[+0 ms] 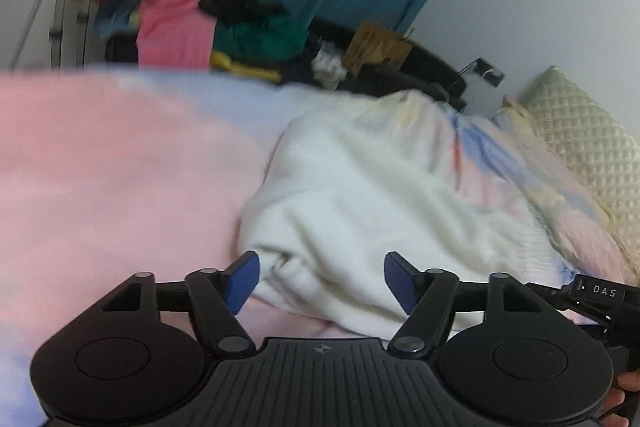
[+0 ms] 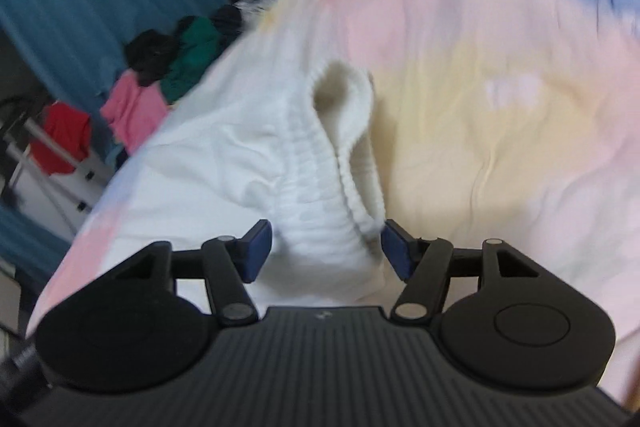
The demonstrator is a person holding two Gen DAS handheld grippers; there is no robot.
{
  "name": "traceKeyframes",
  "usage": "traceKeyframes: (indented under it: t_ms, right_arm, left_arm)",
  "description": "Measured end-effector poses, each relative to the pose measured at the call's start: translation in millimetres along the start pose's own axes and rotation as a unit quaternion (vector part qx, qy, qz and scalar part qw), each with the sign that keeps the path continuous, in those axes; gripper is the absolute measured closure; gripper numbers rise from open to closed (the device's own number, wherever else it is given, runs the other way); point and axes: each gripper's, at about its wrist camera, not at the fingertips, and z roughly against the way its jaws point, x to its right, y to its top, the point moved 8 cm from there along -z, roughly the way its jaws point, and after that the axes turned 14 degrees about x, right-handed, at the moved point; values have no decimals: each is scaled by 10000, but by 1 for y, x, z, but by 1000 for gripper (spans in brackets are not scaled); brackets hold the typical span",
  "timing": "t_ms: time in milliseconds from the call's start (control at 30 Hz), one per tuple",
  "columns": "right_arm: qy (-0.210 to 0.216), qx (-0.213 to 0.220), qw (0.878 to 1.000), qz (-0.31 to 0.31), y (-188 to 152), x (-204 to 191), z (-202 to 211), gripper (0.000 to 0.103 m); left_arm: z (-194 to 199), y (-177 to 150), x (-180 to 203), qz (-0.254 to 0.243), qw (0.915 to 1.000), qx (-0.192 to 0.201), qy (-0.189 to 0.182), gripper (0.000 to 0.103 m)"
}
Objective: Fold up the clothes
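Left gripper (image 1: 322,281), jaws wide, lower centre of frame, over a white garment (image 1: 360,195) lying on the pastel bedspread (image 1: 120,167); right gripper (image 2: 326,251), jaws wide, straddles the garment's ribbed cuff (image 2: 344,147); clothes pile (image 1: 224,27) upper left.

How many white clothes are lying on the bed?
1 that I can see: a white garment on the pastel bedspread, between the open fingers of both the left gripper and the right gripper. Others may be hidden.
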Motion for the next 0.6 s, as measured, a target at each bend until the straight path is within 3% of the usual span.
traceKeyframes:
  t_ms: [133,300,400,433,533,600]
  right_arm:
    - [279,362,9974,558,21,-31,62,39]
    - [646,842,9874,1170,43,-56,137,39]
    - [822,1021,9827,1311,47,-63,171,39]
    - [893,1083,9812,1325,46,-66,184,37]
    - [1114,1326,9750,1391,38,-73,216,10]
    - [1194,1496,9702,1489,31,-78,232,11]
  left_arm:
    - [46,37,29,-436,9990,112,53,18]
    - [122,65,71,-882,9950,476,1,1]
    - [174,72,91,-1115,9909,760,-10,0]
    - [191,73,97,-1209,9892,830,-14,0]
    - [232,72,112,-1505,9835,999,50,0]
    - [257,67,116,-1574,9812,1111,89,0]
